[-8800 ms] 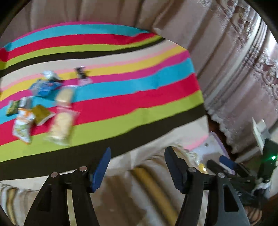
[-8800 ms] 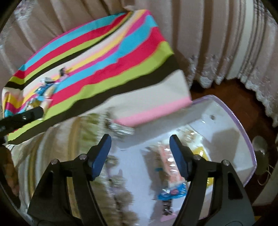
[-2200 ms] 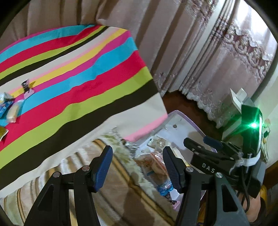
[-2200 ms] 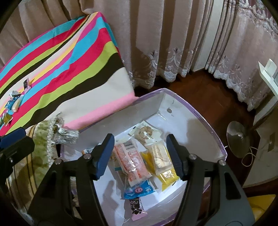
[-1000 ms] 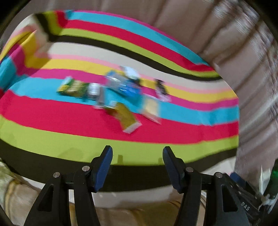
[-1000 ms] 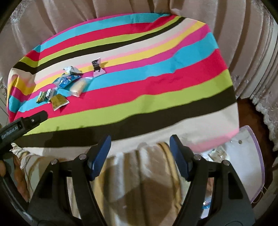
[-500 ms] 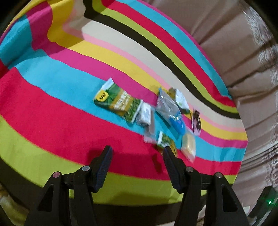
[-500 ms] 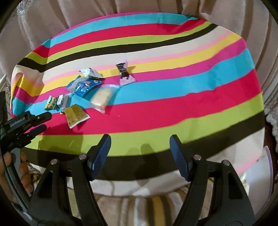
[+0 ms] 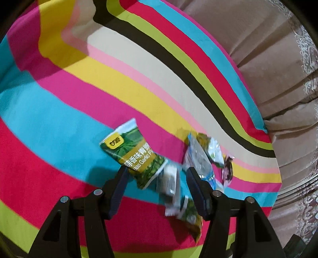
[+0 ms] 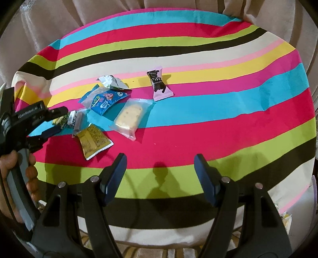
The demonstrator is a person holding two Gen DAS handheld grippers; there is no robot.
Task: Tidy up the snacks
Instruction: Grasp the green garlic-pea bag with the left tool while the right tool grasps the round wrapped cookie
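My left gripper [image 9: 157, 179] hangs half open and empty over the green crinkly garlic-pea packet [image 9: 134, 156], bottom centre; the small clear-wrapped snack [image 9: 169, 181] overlaps it, so I could pinch both.

Beneath both pairs of fingers lies a matt woven striped cloth [image 10: 198, 127], smooth with only faint creases. Just ahead of the left gripper's [image 9: 156, 174] dark, matt plastic fingers [image 9: 119, 184] sits a glossy printed green foil packet [image 9: 133, 154], and beside it a clear crinkled plastic wrapper [image 9: 198, 158] catches the light. Well ahead of the right gripper's [image 10: 159, 168] fingers, a see-through film pouch [image 10: 132, 117] looks slick, the pink candy wrapper [image 10: 159, 84] satiny, and behind hang dull, softly pleated fabric curtains [image 10: 119, 12].
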